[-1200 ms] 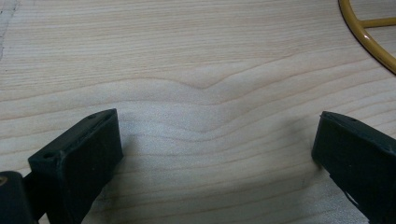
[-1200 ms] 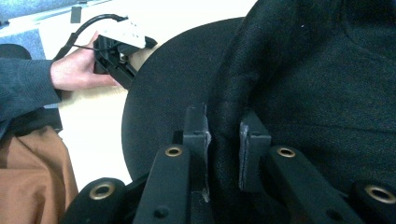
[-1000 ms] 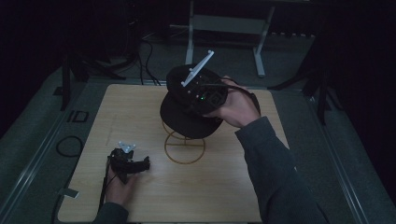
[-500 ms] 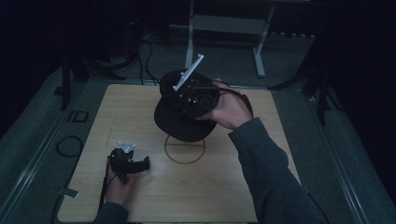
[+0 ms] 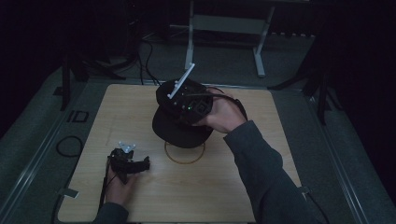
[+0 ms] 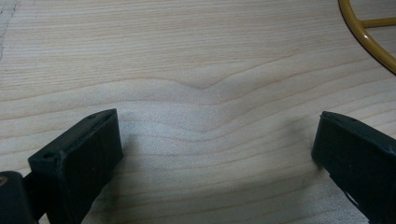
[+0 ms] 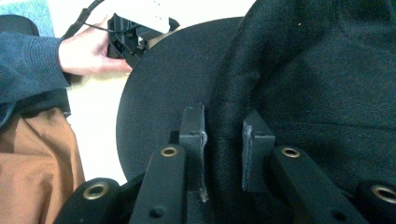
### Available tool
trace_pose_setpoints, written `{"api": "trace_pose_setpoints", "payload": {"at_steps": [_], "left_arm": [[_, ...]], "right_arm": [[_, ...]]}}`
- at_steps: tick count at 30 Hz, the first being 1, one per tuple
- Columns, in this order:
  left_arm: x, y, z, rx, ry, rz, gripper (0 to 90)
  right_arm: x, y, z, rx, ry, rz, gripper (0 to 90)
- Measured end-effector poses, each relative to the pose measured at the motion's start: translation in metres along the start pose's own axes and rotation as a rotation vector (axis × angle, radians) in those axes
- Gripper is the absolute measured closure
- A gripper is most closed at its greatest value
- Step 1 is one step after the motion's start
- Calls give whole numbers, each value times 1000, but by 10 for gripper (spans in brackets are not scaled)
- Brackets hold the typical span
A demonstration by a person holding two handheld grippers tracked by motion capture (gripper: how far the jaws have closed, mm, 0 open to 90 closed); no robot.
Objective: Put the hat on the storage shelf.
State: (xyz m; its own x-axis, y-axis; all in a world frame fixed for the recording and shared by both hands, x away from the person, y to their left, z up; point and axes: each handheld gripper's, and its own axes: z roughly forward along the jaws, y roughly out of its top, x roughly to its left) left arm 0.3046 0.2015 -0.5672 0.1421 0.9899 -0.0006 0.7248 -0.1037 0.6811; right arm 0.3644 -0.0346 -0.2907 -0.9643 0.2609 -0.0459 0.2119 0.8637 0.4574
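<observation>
A black cap [image 5: 180, 133] hangs over a yellow wire ring [image 5: 184, 163] that lies mid-table. My right gripper [image 5: 181, 116] comes from the right with its jaws buried in the cap; a white bar sticks up from its top. In the right gripper view a fold of the cap [image 7: 303, 70] sits between the pads of my right gripper [image 7: 223, 135], which press on it although the jaws have just been opening a little. My left gripper [image 5: 140, 164] rests on the wood near the front left, and in its own view it [image 6: 215, 144] stands open over bare wood.
The wooden table [image 5: 224, 196] ends close behind the left hand. The ring's edge [image 6: 378, 21] lies just right of the left gripper. A metal desk frame [image 5: 224, 23] stands beyond the far edge, and cables [image 5: 70, 144] lie on the floor at the left.
My right gripper has carried the cap left and down, so it now covers the upper part of the yellow ring. The left gripper has stayed put.
</observation>
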Motion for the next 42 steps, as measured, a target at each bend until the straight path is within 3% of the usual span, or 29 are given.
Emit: {"api": "trace_pose_setpoints", "payload": {"at_steps": [9,14,18,22,42], "left_arm": [[0,0,0,-3,1,-3,12],[0,0,0,-2,1,-3,12],[0,0,0,-3,1,-3,12],[0,0,0,-4,1,-4,12],[0,0,0,-4,1,-4,12]], "right_arm": [[1,-1,6,9,-6,-2,755],[2,-2,12,22,10,-9,708],[2,0,15,10,49,-6,587],[1,0,15,5,47,0,559],[2,-9,6,-11,44,6,530]]}}
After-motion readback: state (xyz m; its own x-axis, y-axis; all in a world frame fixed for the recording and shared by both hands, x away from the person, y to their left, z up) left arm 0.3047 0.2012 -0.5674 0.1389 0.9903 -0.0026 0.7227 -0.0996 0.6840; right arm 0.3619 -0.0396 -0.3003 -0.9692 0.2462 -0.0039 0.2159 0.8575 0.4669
